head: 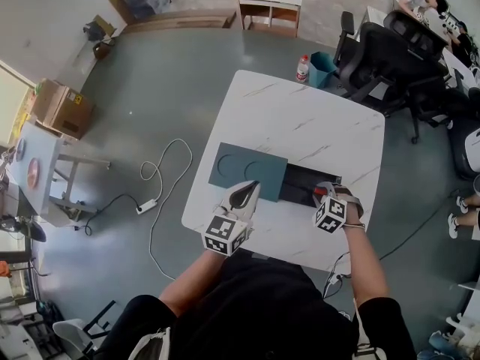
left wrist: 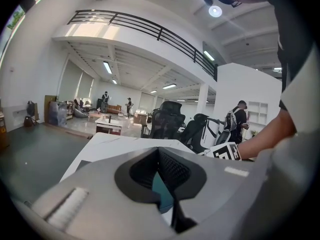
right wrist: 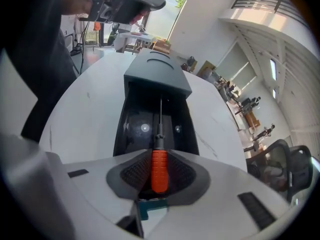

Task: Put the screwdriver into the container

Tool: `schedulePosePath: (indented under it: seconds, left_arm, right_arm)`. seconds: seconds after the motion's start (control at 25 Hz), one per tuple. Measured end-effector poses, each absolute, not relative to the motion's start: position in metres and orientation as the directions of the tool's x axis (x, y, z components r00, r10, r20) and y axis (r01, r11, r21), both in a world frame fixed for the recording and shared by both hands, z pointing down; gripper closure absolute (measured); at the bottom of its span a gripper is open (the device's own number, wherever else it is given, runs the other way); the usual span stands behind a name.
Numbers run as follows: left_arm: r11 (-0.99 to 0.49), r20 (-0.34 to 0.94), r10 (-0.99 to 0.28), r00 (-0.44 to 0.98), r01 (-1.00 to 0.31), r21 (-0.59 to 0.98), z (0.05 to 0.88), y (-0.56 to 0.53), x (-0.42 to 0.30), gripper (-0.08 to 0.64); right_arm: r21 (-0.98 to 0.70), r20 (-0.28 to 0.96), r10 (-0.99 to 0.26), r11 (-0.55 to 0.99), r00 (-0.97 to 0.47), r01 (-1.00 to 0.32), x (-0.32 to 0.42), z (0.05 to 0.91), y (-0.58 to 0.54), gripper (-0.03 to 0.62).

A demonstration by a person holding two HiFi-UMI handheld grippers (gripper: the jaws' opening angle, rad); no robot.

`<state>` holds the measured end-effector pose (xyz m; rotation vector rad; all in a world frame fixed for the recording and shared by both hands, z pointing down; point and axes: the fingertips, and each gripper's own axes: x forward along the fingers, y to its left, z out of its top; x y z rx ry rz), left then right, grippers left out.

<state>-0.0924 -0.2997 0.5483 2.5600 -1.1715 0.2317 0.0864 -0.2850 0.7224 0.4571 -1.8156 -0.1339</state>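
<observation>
A screwdriver with an orange-red handle and thin metal shaft sits between the pads of my right gripper, which is shut on the handle. Its shaft points along the inside of the open black container, low over the container's floor. In the head view the right gripper is at the container's right end. A dark teal lid lies partly over the container's left end. My left gripper hovers at the lid's near edge, jaws together and holding nothing.
The white marble table has bare surface behind the lid and container. Black office chairs, a water bottle and a teal bin stand beyond its far edge. A white cable lies on the floor at left.
</observation>
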Motion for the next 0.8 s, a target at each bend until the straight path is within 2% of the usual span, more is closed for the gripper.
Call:
schedulePosePath:
  seconds: [0.4, 0.8]
  left_arm:
    - [-0.581, 0.271, -0.718, 0.641, -0.766, 0.274, 0.549, -0.303, -0.102, 0.551]
    - [-0.583, 0.280, -0.706, 0.650, -0.758, 0.291, 0.551, -0.304, -0.096, 0.551]
  right_arm:
    - [0.208, 0.944, -0.248, 0.958, -0.215, -0.195, 0.080, 0.745, -0.284, 0.497]
    - [0.208, 0.929, -0.268, 0.949, -0.256, -0.238, 0.080, 0.731, -0.285, 0.474]
